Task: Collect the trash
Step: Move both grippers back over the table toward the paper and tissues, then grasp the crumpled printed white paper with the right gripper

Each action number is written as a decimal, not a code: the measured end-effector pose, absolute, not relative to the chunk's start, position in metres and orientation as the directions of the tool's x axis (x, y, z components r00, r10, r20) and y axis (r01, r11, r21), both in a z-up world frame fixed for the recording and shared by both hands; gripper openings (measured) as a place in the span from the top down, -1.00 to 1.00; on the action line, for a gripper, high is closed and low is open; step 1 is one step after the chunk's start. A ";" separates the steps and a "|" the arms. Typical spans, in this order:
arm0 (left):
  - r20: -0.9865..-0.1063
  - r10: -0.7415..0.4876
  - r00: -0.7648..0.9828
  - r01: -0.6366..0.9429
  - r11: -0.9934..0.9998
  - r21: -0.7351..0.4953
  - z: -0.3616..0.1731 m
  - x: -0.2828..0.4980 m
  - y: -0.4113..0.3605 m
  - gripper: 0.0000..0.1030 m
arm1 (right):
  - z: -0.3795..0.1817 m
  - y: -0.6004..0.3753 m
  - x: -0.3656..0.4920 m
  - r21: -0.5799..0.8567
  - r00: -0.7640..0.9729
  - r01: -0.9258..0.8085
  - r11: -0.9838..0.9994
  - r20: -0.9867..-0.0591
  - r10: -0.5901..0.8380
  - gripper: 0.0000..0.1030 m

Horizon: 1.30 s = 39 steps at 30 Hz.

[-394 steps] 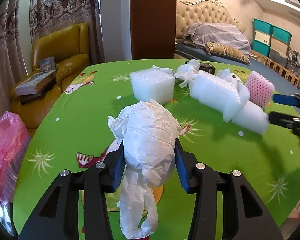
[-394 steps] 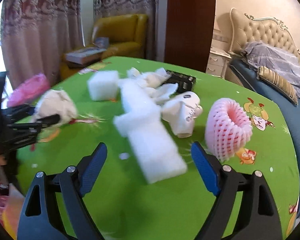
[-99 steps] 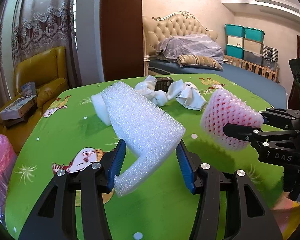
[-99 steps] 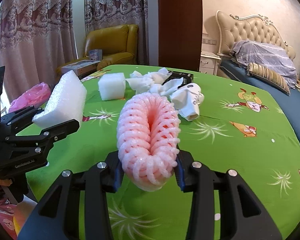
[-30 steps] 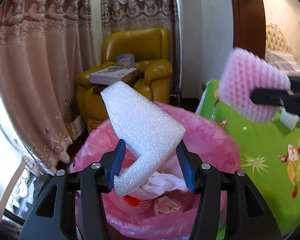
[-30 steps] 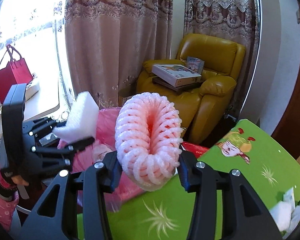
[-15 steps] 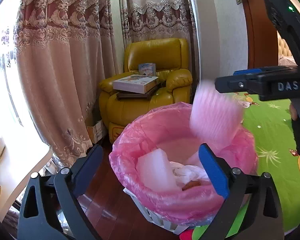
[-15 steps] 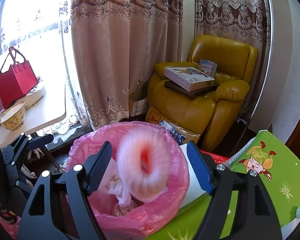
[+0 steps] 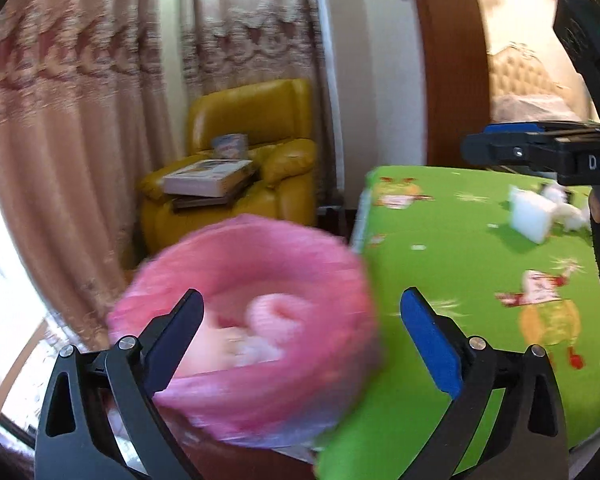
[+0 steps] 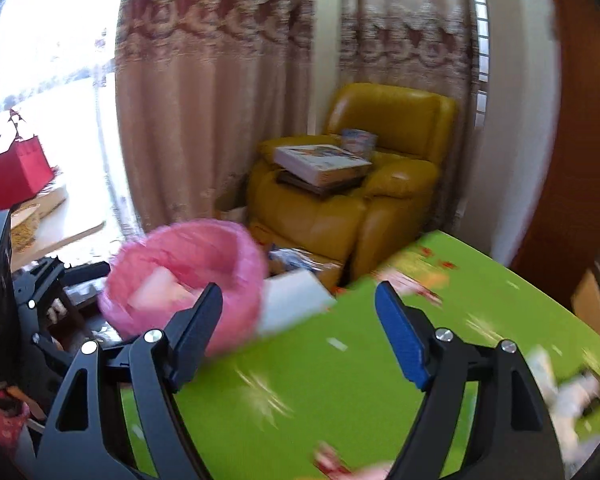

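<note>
Left wrist view: my left gripper [image 9: 300, 320] stands wide apart with nothing between its pads, and the right gripper [image 10: 298, 326] in its own view is spread and empty too. Just beyond the left fingers sits the pink-lined bin [image 9: 332, 280], blurred, with the pink foam net [image 9: 276, 320] and white scraps inside. The bin stands hard against the near left edge of the green table [image 9: 480, 280]. Far right on it lies a white foam block [image 9: 530, 214]. Behind stands a yellow armchair [image 9: 260, 152].
</note>
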<state>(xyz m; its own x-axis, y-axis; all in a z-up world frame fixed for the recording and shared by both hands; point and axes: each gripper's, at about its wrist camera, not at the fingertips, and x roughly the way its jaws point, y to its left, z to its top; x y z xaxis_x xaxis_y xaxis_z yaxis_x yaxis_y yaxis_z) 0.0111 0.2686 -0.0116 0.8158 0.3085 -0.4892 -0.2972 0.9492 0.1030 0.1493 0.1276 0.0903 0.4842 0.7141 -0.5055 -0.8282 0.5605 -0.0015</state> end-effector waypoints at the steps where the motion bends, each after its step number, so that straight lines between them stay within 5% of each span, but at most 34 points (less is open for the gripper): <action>1: -0.494 0.282 0.822 -0.267 0.958 0.103 -0.011 0.019 0.256 -0.82 | 0.089 0.112 0.152 -0.003 0.501 -0.815 0.579 -0.505 0.703 -0.48; 17: -0.556 -0.005 0.831 0.012 1.000 0.009 -0.026 0.128 0.074 -0.82 | 0.019 -0.151 0.200 0.002 0.725 -0.454 0.891 -0.581 0.370 -0.57; 30: -0.582 0.064 0.810 -0.008 0.995 0.097 -0.043 0.154 0.033 -0.82 | -0.019 -0.198 0.251 0.094 0.700 -0.253 0.963 -0.669 0.249 -0.61; 39: -0.590 0.083 0.803 0.007 0.989 0.148 -0.044 0.155 0.024 -0.73 | -0.031 -0.166 0.276 0.001 0.654 -0.260 0.966 -0.736 0.177 -0.67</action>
